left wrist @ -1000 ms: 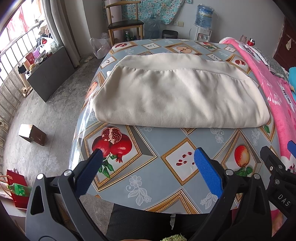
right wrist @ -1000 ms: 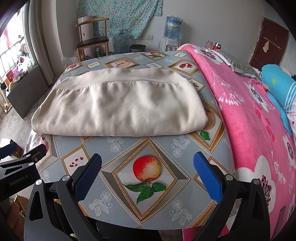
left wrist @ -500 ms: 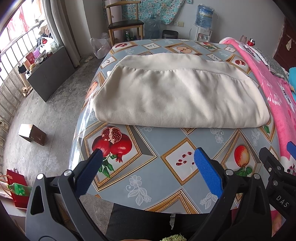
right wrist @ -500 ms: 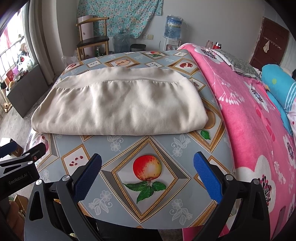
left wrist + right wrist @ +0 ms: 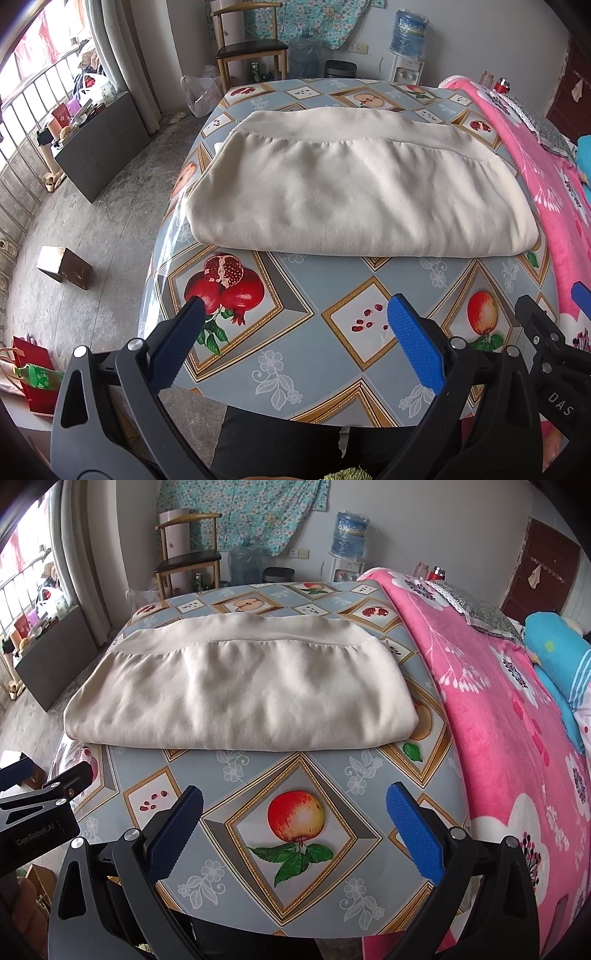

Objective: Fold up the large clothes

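Both tools, the left tool [image 5: 291,325] and the right tool [image 5: 293,812], hang spread wide and empty over the near edge of the bench [image 5: 325,295], side by side, nothing lying between them and the cream garment [image 5: 354,188]. The garment lies folded flat mid-bench, long axis left to right, banded hem at the far side. A pink blanket [image 5: 498,709] borders the bench's right edge; a wooden chair [image 5: 188,557] stands beyond

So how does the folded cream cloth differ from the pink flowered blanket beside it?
The folded cream cloth is plain, while the pink flowered blanket carries white flowers. The cloth lies as a neat bundle wholly on the fruit-patterned table cover; the blanket spreads wide past the view's edge. Both lie untouched: the left gripper and right gripper are open.
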A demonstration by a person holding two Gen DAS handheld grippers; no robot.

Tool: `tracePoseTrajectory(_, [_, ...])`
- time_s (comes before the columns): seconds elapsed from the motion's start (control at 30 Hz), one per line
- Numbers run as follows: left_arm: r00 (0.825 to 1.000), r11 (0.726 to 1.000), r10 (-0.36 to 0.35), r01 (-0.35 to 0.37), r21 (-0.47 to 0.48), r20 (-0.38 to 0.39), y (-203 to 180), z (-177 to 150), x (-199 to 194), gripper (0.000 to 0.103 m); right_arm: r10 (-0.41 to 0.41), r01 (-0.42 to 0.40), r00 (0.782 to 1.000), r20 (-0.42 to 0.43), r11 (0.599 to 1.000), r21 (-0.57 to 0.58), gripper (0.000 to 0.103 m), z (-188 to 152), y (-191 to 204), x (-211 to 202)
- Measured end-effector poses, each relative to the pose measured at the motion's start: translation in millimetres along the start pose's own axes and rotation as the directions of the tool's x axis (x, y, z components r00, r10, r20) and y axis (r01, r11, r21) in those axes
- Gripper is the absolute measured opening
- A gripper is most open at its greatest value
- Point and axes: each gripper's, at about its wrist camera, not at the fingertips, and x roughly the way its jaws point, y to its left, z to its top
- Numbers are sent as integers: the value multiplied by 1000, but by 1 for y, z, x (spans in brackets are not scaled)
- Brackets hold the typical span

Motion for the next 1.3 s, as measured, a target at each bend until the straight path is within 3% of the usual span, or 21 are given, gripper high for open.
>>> tracePoseTrajectory(1.3, [1000, 1000, 0, 0, 0, -2, 1, 1, 0, 95, 5, -5, 1000, 1, 1000, -1, 97, 1, -2, 3])
